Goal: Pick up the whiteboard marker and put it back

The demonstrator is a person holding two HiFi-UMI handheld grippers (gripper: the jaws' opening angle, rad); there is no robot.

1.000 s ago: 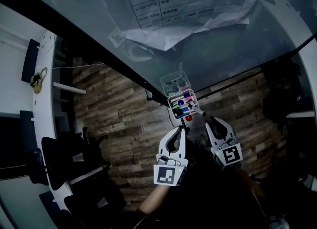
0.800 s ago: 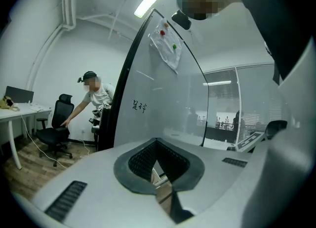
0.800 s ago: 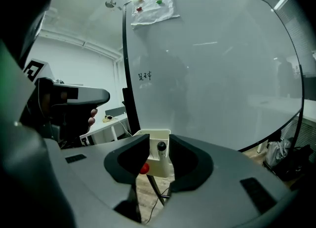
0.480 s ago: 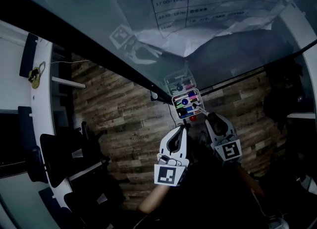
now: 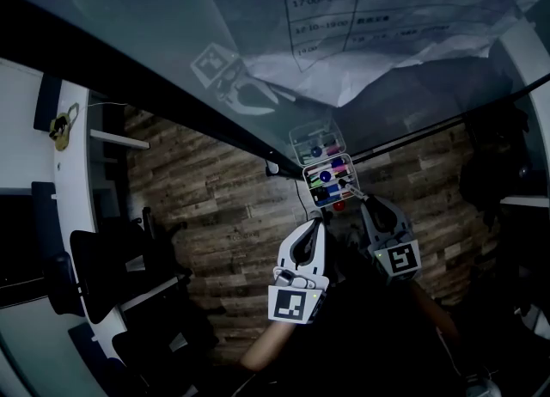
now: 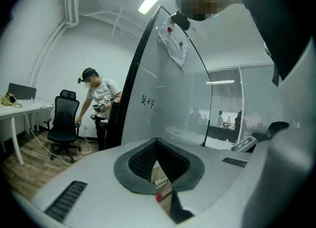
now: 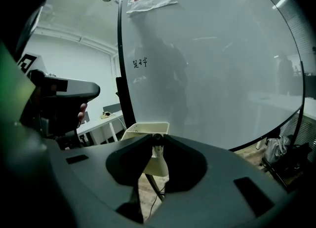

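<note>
Glossy whiteboard [image 5: 129, 26], creased matt paper [image 5: 387, 43], rough wood-plank floor [image 5: 215, 206]

A small tray [image 5: 307, 173] at the whiteboard's [image 5: 155, 26] lower edge holds several coloured markers [image 5: 326, 176]

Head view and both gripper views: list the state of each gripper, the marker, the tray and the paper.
left gripper: jaws shut, empty.
right gripper: jaws shut on whiteboard marker.
whiteboard marker: gripped by its end.
tray: holds coloured items.
paper sheet: crumpled, hanging on whiteboard.
</note>
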